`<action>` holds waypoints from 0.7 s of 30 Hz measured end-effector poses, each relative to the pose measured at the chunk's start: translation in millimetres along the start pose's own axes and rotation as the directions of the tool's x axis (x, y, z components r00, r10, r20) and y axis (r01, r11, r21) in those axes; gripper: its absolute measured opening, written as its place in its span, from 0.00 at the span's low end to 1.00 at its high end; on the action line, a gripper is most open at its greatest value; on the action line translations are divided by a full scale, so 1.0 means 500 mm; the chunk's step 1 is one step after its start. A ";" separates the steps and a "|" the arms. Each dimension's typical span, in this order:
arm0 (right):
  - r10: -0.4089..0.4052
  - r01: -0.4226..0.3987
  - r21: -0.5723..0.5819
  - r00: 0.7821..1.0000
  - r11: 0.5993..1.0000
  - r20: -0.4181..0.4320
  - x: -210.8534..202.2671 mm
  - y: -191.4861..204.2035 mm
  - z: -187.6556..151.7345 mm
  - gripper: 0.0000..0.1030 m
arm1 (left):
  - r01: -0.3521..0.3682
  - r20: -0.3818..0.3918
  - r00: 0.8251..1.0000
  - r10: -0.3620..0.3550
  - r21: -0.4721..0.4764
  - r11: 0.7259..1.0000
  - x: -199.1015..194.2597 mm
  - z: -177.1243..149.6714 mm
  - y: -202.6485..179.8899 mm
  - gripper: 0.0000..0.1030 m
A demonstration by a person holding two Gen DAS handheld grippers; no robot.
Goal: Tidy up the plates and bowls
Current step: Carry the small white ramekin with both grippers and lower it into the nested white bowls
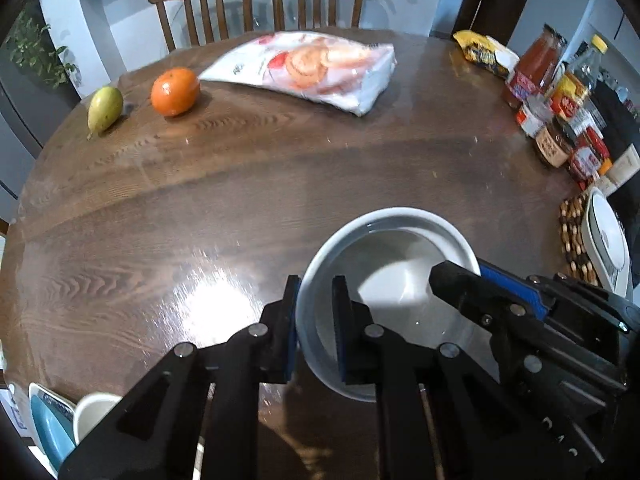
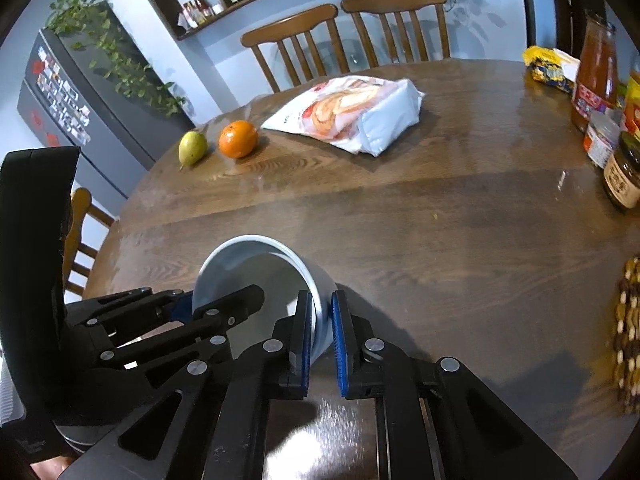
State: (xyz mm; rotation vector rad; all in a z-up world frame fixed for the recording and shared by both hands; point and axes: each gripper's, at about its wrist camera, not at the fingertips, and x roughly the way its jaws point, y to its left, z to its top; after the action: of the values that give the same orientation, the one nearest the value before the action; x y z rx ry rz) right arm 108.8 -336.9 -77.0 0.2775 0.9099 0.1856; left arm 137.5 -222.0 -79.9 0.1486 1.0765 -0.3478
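Note:
A white bowl [image 1: 400, 264] hangs close over the round wooden table [image 1: 240, 200], held from both sides. My left gripper [image 1: 316, 324] is shut on the bowl's left rim, one pad inside and one outside. My right gripper [image 1: 472, 276] comes in from the right and clamps the opposite rim. In the right wrist view the bowl [image 2: 248, 272] looks tilted, with my right gripper [image 2: 321, 320] shut on its near wall and my left gripper [image 2: 200, 304] on its far-left rim. The bowl is empty.
An orange [image 1: 175, 91], a pear [image 1: 105, 108] and a bread bag [image 1: 312, 68] lie at the table's far side. Jars and bottles [image 1: 560, 120] crowd the right edge above a beaded trivet [image 1: 576, 240]. A blue plate [image 1: 48, 428] and a white cup [image 1: 92, 412] sit lower left.

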 end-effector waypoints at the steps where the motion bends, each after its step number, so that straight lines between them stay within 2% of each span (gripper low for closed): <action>1: 0.001 -0.001 0.007 1.000 1.000 -0.008 0.001 -0.002 -0.006 0.13 | 0.001 -0.007 1.000 -0.001 -0.002 1.000 0.001 -0.007 -0.002 0.12; 7: -0.022 0.022 0.021 1.000 1.000 0.003 -0.031 0.001 -0.039 0.13 | 0.025 0.016 1.000 -0.025 0.012 1.000 -0.029 -0.036 -0.020 0.12; 13: -0.059 0.058 0.028 0.997 0.998 0.055 -0.091 0.013 -0.065 0.13 | 0.029 0.087 0.996 -0.035 0.068 0.997 -0.087 -0.052 -0.048 0.11; 21: -0.100 0.097 0.055 0.993 0.994 0.060 -0.123 0.024 -0.115 0.13 | 0.076 0.048 0.996 -0.080 0.086 0.993 -0.094 -0.099 -0.050 0.11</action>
State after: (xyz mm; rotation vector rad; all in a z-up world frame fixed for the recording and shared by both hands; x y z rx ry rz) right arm 25.6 -333.1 -60.6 0.2841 0.8653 0.0618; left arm 67.4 -221.5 -60.6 0.1720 1.0188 -0.4654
